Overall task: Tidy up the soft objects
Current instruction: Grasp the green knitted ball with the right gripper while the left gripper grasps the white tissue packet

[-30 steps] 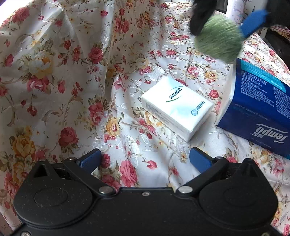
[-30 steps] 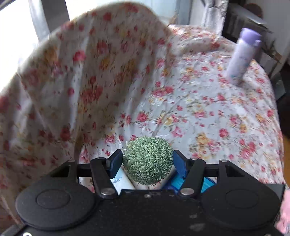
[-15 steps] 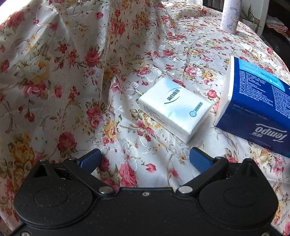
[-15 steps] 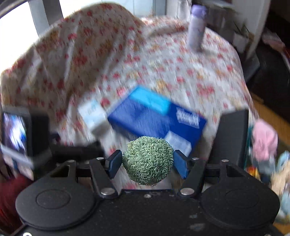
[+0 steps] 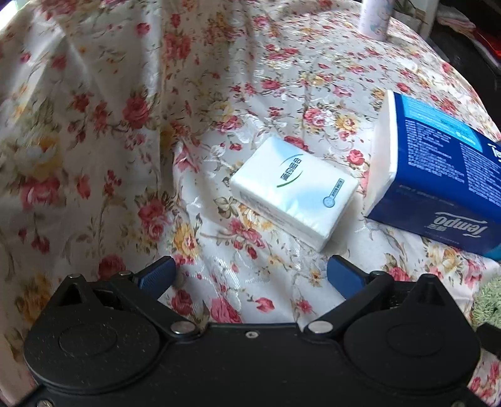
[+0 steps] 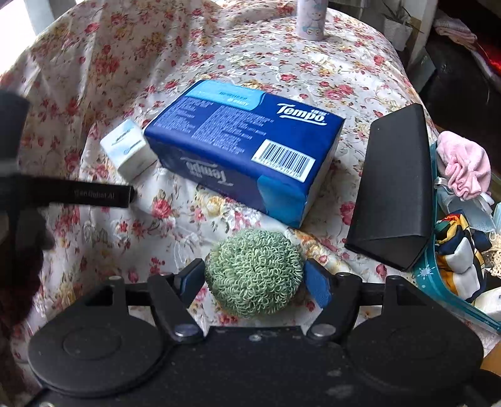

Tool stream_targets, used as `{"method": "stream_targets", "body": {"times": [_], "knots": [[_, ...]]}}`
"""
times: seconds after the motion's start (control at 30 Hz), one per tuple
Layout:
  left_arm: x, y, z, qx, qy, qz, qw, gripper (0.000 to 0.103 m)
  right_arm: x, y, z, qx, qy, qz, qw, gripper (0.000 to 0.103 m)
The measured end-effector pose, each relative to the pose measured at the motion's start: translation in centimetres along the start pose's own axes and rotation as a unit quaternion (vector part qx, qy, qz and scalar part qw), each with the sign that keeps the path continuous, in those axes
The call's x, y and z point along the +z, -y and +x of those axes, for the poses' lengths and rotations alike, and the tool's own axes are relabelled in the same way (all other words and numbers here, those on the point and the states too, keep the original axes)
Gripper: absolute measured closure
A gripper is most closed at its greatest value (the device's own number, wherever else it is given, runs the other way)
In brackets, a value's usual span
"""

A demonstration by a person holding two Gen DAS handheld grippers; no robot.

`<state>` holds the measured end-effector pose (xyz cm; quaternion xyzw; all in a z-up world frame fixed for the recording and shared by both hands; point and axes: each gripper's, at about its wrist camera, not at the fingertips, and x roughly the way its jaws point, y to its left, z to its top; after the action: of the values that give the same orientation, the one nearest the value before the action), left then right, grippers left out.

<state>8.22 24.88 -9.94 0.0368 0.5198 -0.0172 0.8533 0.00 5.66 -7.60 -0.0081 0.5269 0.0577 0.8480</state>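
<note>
A green curly ball [image 6: 255, 272] rests on the flowered cloth [image 6: 219, 62] between the fingers of my right gripper [image 6: 255, 270]. Its jaws are opening, and a thin gap shows at the right pad [image 6: 316, 283]. The ball's edge [image 5: 490, 300] also shows in the left wrist view. My left gripper [image 5: 250, 266] stands open over the cloth with nothing between its fingers. Just ahead of it lies a small white tissue pack [image 5: 294, 191], beside a big blue Tempo tissue pack [image 5: 438, 175]. Both packs, blue [image 6: 244, 141] and white [image 6: 128, 150], lie beyond the ball.
A black case [image 6: 394, 188] lies right of the blue pack. Past it stands a teal-rimmed bin [image 6: 429, 275] holding a pink cloth [image 6: 463, 166] and other fabrics. A pale bottle [image 6: 311, 18] stands at the back. The cloth rises in a fold [image 5: 78, 109] at left.
My right gripper swung over and sank toward the cloth with the green ball, and its jaws have widened. In the left wrist view the ball left the upper right and now shows at the lower right.
</note>
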Motion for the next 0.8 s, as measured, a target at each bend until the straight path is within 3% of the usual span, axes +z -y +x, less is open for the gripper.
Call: {"method": "stream_targets", "body": {"times": [0.1,0.37,0.47,0.57,0.8], "knots": [[0.6,0.4,-0.4,-0.002,0.001,0.026,0.9996,0.012,-0.4,-0.4,0.5,-0.001,-0.01,0.001,1.0,0.031],[2.4,2.4,-0.8,0.038,0.023,0.112,0.9927,0.012,-1.9,-1.0,1.2,-0.015,-0.018,0.005,1.0,0.016],[2.8,2.3,-0.3,0.037,0.019,0.131,0.9904,0.012,-2.1,-1.0,1.3,-0.011,-0.02,0.016,1.0,0.005],[3.1,2.2,-0.8,0.028,0.028,0.153,0.9875,0.012,-2.2,-1.1,1.5,-0.019,-0.02,0.022,0.999,0.001],[4.1,2.5,-0.2,0.003,0.025,0.204,0.9787,0.01,-2.6,-1.6,1.9,-0.024,-0.025,0.015,0.999,0.0]]}}
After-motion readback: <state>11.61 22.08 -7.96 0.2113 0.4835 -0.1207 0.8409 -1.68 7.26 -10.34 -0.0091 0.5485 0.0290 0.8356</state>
